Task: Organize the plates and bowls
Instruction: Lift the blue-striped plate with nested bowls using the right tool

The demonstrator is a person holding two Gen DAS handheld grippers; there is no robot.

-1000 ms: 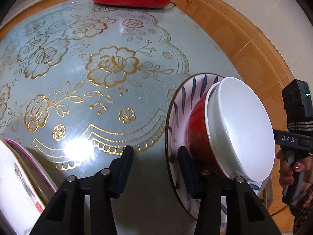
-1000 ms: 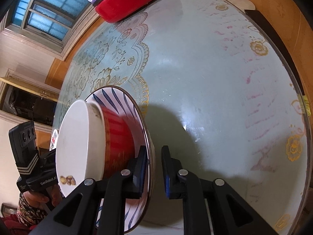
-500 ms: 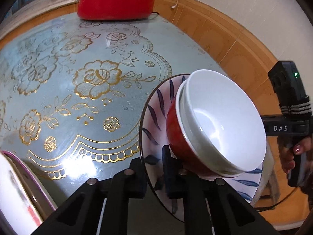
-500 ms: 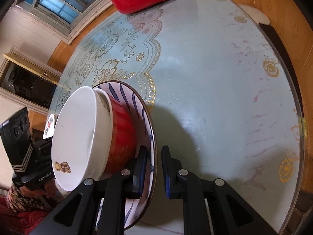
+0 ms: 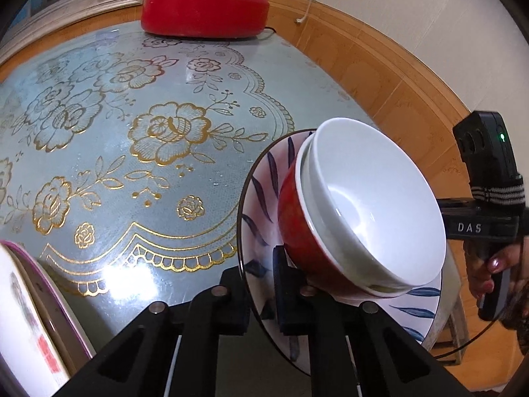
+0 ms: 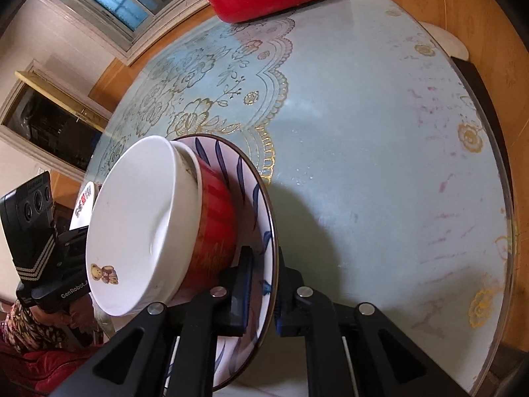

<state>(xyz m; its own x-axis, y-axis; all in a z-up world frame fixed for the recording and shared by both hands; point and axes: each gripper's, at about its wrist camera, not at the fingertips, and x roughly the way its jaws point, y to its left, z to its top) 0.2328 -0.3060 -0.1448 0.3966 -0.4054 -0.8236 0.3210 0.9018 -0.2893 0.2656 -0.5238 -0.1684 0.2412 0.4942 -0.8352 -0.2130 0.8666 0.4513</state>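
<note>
**Blue-leaf plate, loaded with two nested bowls, gripped at both edges**

Black plastic fills the near edge of both wrist views. In the left wrist view the left gripper point(image 5: 261, 292) has its two fingers clamped on the rim of a white plate point(image 5: 264, 195) painted with dark blue leaves. In the right wrist view the right gripper point(image 6: 264, 292) is closed on the opposite rim of the same plate, one pad on each face. The plate looks tilted; whether any of it touches the table cannot be told.

On the plate sits a red bowl point(image 5: 292, 221), and nested inside it is a white bowl point(image 5: 380, 198) with a small bear picture near its rim. Both appear empty. So this part of the sorting reads as done: two bowls stacked together on one plate, ready to be carried as a unit.

At the near left of the left wrist view, the edge of another plate point(image 5: 39, 317), white with a purple rim and a red mark, remains apart from the stack. It seems still to be dealt with, and the held stack still needs a resting place.

Beyond lies a round table point(image 5: 109, 152) under a pale blue cloth with gold roses, bare across its middle. At the far side stands a red lidded cooker point(image 5: 205, 11), below a window.
</note>
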